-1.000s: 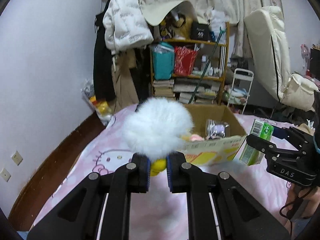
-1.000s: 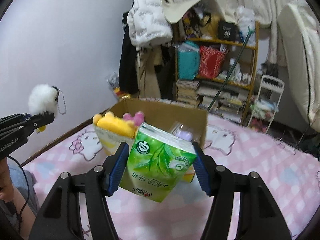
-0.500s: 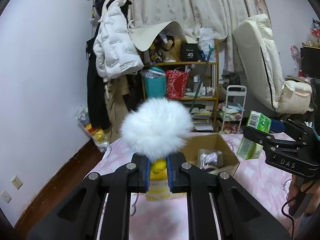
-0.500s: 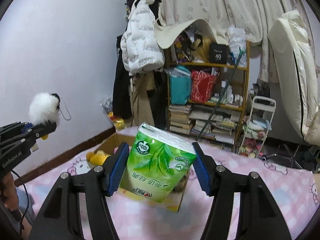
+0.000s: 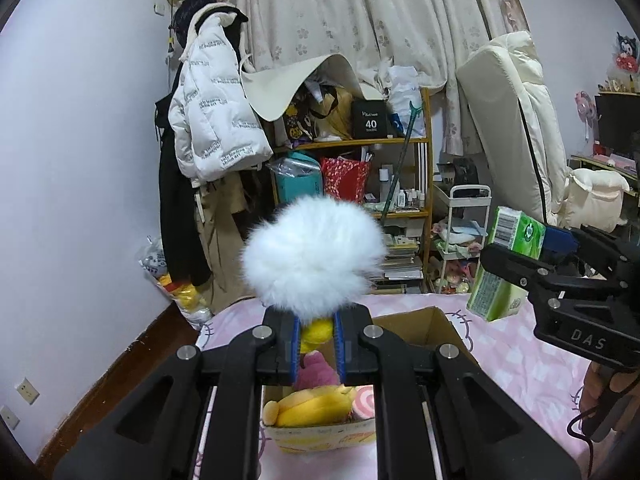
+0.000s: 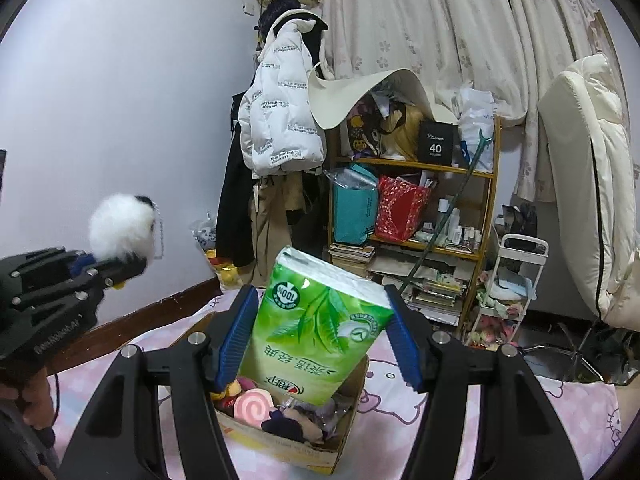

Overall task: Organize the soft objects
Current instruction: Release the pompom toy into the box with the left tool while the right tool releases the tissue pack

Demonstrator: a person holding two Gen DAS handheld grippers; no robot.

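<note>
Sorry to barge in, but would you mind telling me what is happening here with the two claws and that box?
A person is tidying soft things into a cardboard box on a pink bed. The left claw is shut on a white fluffy pompom toy, held up above the box. The right claw grips a green tissue pack, also held over the box. The box already holds a yellow plush, a pink plush and a pink swirl toy; neither held item is in yet.

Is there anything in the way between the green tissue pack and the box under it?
Nothing visible blocks it. The right tongs hold the green tissue pack in the air right over the open cardboard box. Only soft toys, like the pink swirl one, already lie inside, so it would land on them.
</note>
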